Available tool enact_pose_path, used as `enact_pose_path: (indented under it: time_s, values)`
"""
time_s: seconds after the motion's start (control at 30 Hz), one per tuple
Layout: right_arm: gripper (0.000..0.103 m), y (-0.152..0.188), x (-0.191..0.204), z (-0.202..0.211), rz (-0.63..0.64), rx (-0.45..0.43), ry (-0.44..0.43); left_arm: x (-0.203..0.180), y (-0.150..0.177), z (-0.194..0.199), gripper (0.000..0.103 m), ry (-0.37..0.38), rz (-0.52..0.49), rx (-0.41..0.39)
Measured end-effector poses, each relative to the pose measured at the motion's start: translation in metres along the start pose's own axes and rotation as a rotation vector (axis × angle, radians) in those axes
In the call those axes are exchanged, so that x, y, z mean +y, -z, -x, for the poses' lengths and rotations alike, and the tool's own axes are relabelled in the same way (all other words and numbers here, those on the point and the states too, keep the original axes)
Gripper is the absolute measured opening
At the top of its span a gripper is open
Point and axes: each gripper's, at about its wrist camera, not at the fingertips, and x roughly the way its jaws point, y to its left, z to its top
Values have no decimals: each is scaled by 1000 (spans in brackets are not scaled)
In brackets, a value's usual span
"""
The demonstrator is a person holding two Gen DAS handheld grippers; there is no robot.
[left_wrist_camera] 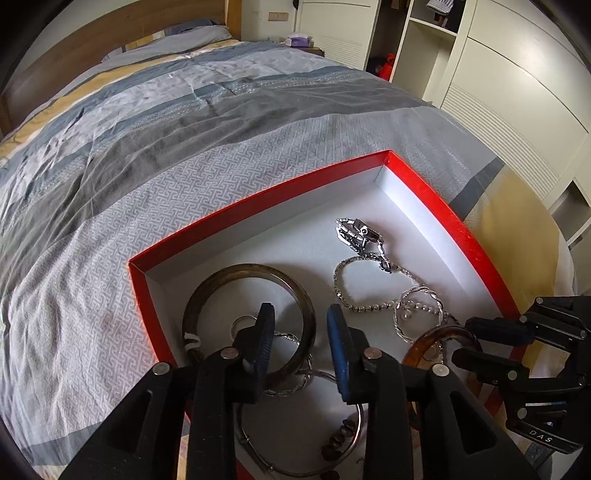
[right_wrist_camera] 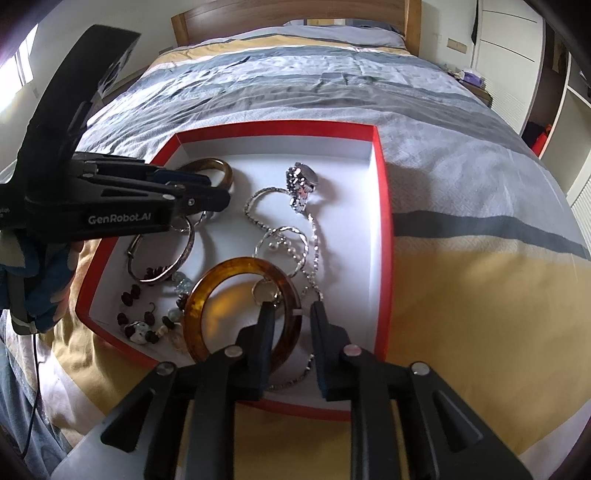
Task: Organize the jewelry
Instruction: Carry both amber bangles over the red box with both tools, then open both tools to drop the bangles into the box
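A red box point(left_wrist_camera: 258, 197) with a white floor lies on the bed and holds jewelry; it also shows in the right wrist view point(right_wrist_camera: 384, 206). My left gripper point(left_wrist_camera: 301, 325) is open, its fingers astride the right rim of a dark olive bangle point(left_wrist_camera: 207, 291). My right gripper point(right_wrist_camera: 290, 319) is open, its fingers astride the rim of an amber bangle point(right_wrist_camera: 199, 299), which stands tilted. A silver watch point(left_wrist_camera: 356, 232), silver chains point(left_wrist_camera: 347, 299), thin silver bangles point(right_wrist_camera: 184, 254) and dark beads point(right_wrist_camera: 129, 295) lie inside.
The box sits on a grey, blue and yellow quilt point(left_wrist_camera: 147, 147). A wooden headboard point(right_wrist_camera: 295, 11) is at the far end. White wardrobes point(left_wrist_camera: 498, 74) stand to the right of the bed.
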Motion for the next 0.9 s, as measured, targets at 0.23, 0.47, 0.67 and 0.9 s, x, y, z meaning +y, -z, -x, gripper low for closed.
enact_pose_path:
  time_s: [0.23, 0.47, 0.67, 0.9]
  values:
    - [29, 4, 0, 10, -23, -4, -3, -6, 4, 17, 39, -2, -11, -8]
    - [30, 10, 0, 27, -44, -23, 6, -11, 14, 46, 44, -5, -2, -38]
    - [30, 16, 8, 48, -56, -48, 14, -12, 23, 76, 48, -6, 10, -66]
    - [31, 28, 25, 71, -61, -63, 17, -13, 43, 106, 49, -12, 24, -78]
